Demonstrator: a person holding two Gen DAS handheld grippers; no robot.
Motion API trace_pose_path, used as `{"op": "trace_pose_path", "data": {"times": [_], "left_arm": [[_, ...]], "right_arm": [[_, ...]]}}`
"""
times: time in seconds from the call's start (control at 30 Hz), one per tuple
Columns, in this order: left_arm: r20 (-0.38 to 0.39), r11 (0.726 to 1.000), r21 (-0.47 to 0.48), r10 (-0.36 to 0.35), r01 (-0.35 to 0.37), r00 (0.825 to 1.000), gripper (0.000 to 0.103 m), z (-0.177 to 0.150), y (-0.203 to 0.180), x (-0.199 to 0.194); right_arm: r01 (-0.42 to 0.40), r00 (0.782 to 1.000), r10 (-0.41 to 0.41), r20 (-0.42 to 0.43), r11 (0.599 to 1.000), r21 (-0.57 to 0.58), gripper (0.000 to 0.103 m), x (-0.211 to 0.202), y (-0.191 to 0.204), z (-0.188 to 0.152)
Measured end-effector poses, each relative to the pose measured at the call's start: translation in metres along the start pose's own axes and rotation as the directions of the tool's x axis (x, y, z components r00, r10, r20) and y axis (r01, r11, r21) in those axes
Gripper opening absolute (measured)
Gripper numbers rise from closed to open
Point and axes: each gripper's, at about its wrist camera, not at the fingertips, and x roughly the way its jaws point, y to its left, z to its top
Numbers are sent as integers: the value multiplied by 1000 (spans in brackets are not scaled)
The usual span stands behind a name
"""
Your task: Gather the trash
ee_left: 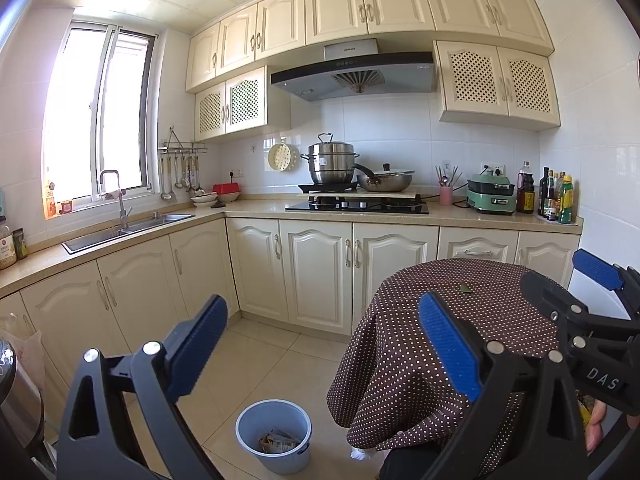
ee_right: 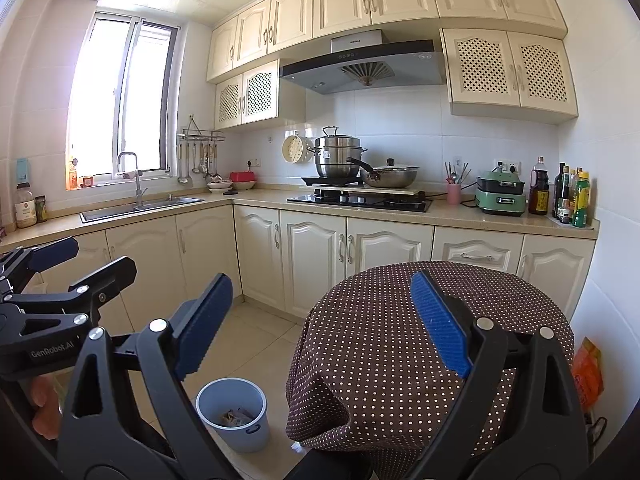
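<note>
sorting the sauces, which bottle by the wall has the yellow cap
The green bottle at the row's front right end; the others beside it are dark, and the big soy bottle has a white cap.

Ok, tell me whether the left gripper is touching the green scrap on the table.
Apart. The left wrist view shows the open left gripper well short of the green scrap.

1. Cream cabinets (ee_right: 312, 256) run in an L under a beige counter (ee_right: 452, 210), with matching wall cabinets (ee_right: 340, 4) above.
2. White tiles (ee_right: 400, 128) cover the walls; the floor (ee_right: 256, 344) is pale tile.
3. A window (ee_right: 124, 104) over the sink (ee_right: 140, 206) lets in bright daylight.
4. A hood (ee_right: 360, 66) hangs above the hob (ee_right: 360, 200).
5. A round table (ee_right: 380, 320) under a brown dotted cloth stands near the right wall.
</note>
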Motion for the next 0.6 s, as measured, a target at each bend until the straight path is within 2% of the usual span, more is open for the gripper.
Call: {"op": "trace_pose_path", "data": {"times": [0.6], "left_arm": [[-10,1000,-2,4,-4,1000,95,-2,-2,2]], "right_arm": [[-12,1000,12,-14,1000,5,89,5,1,2]]}}
